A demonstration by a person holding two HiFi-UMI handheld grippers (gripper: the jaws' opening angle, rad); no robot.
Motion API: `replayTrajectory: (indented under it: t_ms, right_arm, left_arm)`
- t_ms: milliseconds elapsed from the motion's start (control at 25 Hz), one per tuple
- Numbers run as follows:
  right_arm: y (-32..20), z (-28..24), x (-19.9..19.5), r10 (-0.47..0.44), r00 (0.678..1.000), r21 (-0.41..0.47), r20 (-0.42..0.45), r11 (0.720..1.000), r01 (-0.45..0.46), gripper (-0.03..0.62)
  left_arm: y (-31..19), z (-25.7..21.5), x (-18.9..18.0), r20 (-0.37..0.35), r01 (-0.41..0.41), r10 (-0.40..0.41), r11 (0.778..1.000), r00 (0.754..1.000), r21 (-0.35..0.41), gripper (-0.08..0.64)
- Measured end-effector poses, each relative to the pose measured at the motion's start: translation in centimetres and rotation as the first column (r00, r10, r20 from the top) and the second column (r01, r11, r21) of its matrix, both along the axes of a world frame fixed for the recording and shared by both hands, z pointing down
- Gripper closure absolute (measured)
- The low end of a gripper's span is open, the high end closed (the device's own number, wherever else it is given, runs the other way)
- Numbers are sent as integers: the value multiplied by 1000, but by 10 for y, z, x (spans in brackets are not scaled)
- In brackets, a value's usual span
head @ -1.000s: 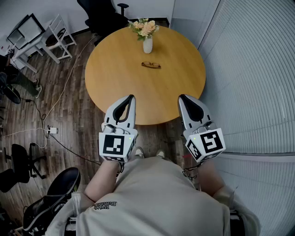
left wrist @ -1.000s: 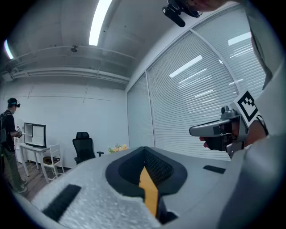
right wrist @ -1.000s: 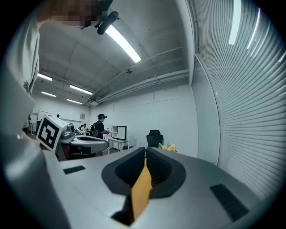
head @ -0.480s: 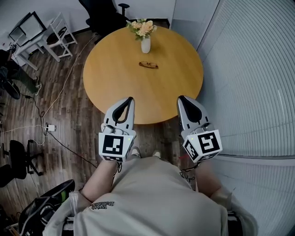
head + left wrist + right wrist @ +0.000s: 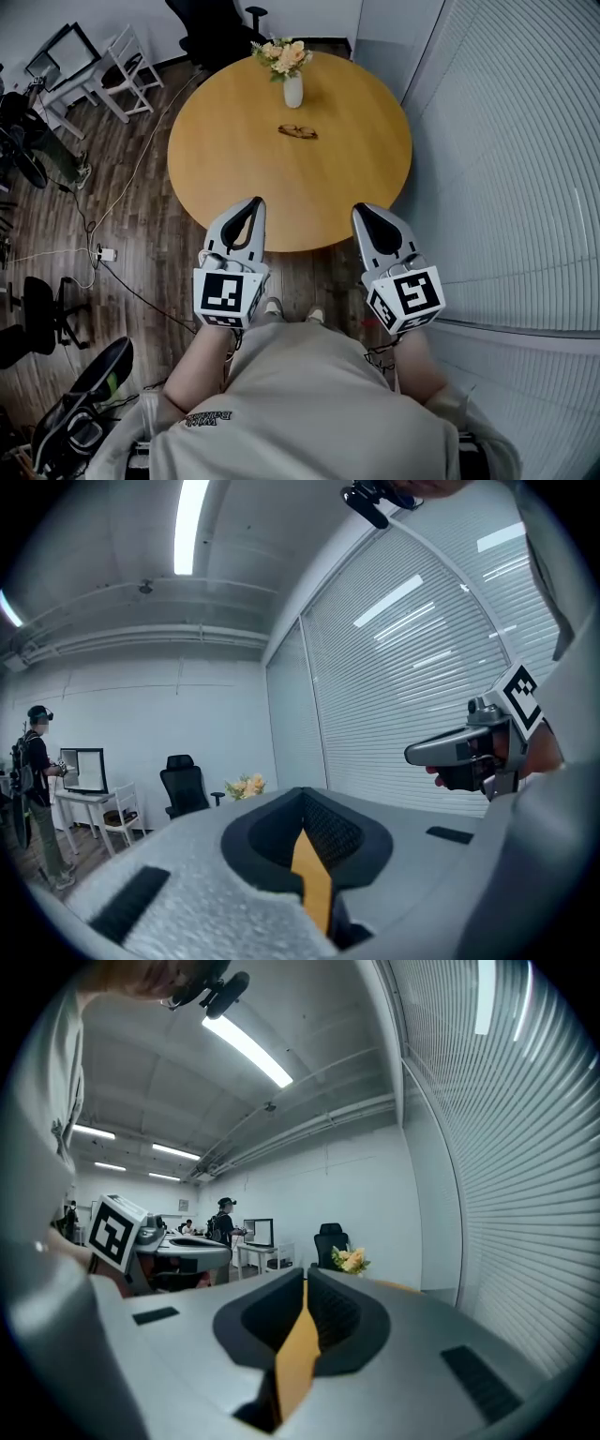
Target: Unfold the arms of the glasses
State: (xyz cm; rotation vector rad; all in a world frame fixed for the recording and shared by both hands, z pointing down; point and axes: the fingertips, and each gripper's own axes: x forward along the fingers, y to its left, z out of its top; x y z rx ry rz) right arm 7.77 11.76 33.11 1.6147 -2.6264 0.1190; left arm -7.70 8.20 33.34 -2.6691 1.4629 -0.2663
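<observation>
A pair of dark-rimmed glasses (image 5: pixel 297 132) lies folded on the round wooden table (image 5: pixel 234 159), past its middle and just in front of the vase. My left gripper (image 5: pixel 256 202) and right gripper (image 5: pixel 359 209) hang side by side over the table's near edge, well short of the glasses. Both are shut with nothing held; their jaws meet in the left gripper view (image 5: pixel 303 794) and the right gripper view (image 5: pixel 304 1276). The glasses do not show in either gripper view.
A white vase of flowers (image 5: pixel 292 80) stands at the table's far side. A black office chair (image 5: pixel 211 23) is behind it. White blinds (image 5: pixel 525 159) line the right wall. Chairs, a white desk (image 5: pixel 70 70) and floor cables (image 5: pixel 103 253) lie left.
The head view has shifted slightly; both grippers sit a little lower and left in frame. They stay shut and the glasses have not moved on the table.
</observation>
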Motion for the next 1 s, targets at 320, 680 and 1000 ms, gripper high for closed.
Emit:
replayTrajectory:
  t_ms: [320,680,1000]
  right_arm:
    - [1,11,13,-20,1000,-18,7,1000,20,557]
    - [-11,23,10,-30,1000,-46,-6,999,29,557]
    - [-46,29,10,-2,1000,-58,-18,998,1,557]
  left_arm:
    - [2,9,32,-13,-24,24,999,1000,-35,538]
    - [-15,16,30,-2,-19,19,999,1000,-35,538]
    - [-46,28,27,51,-37,39,999,998,-40,538]
